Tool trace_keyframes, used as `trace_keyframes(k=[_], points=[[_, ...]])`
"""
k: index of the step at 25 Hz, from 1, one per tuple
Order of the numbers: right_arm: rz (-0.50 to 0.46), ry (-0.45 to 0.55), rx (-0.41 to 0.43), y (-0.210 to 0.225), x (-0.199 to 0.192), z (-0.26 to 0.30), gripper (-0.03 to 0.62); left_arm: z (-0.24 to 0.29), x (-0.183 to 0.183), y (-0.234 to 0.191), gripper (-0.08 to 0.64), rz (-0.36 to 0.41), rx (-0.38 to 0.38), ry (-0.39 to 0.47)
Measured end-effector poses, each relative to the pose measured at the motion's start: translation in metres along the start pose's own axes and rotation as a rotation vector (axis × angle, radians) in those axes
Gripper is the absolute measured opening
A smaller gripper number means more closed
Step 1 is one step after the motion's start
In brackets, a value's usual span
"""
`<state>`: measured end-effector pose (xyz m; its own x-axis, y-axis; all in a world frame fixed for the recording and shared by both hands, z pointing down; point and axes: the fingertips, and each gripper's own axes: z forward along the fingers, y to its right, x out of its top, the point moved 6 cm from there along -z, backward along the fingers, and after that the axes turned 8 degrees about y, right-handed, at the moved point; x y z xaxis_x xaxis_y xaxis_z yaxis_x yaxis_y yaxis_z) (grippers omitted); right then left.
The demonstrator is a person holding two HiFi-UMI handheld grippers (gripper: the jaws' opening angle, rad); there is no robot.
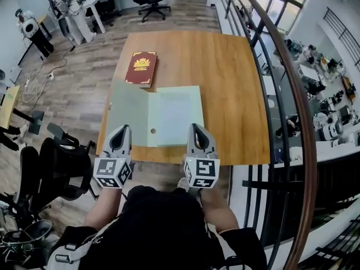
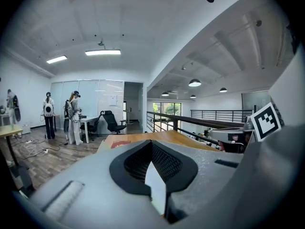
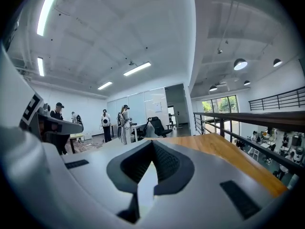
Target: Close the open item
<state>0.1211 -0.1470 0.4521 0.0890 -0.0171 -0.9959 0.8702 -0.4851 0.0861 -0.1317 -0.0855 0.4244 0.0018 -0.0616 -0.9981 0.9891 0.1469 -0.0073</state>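
The left gripper (image 1: 124,129) and right gripper (image 1: 196,128), at lower centre, are closed tight with nothing held. The pale green paper folder (image 1: 135,114) lies spread mid-frame on the wooden table (image 1: 230,83). One outer cover edge should be lifted and swung over the fold.

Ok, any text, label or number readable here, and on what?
Red book: gold emblem and lettering on its cover, too small to read.
Open pale green folder: any print on its pages is too faint to read.
Left gripper and right gripper: square marker patterns only, no words.
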Motion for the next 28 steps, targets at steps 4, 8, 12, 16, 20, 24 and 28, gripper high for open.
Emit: trace_keyframes(k=[4,8,12,16,20,24,28], points=[[0.004,-0.014,0.039,0.0,-0.005,0.027,0.003,0.011,-0.001,-0.022,0.0,-0.003,0.047,-0.03],[-0.016,-0.023,0.051,0.001,-0.009,0.048,0.003,0.026,0.0,-0.035,0.0,0.01,0.043,-0.043],[-0.02,-0.043,0.059,-0.002,-0.012,0.06,0.003,0.029,0.003,-0.049,0.0,0.022,0.058,-0.043],[-0.029,-0.05,0.065,-0.004,-0.012,0.069,0.003,0.032,0.0,-0.065,0.0,0.028,0.065,-0.084],[-0.025,-0.07,0.076,-0.006,-0.021,0.076,0.003,0.033,-0.002,-0.081,0.009,0.031,0.078,-0.136],[-0.02,-0.087,0.086,-0.006,-0.026,0.079,0.003,0.031,-0.002,-0.097,0.127,0.039,0.104,-0.17],[-0.003,-0.098,0.094,-0.002,-0.031,0.084,0.003,0.031,-0.009,-0.114,0.19,0.075,0.153,-0.216]])
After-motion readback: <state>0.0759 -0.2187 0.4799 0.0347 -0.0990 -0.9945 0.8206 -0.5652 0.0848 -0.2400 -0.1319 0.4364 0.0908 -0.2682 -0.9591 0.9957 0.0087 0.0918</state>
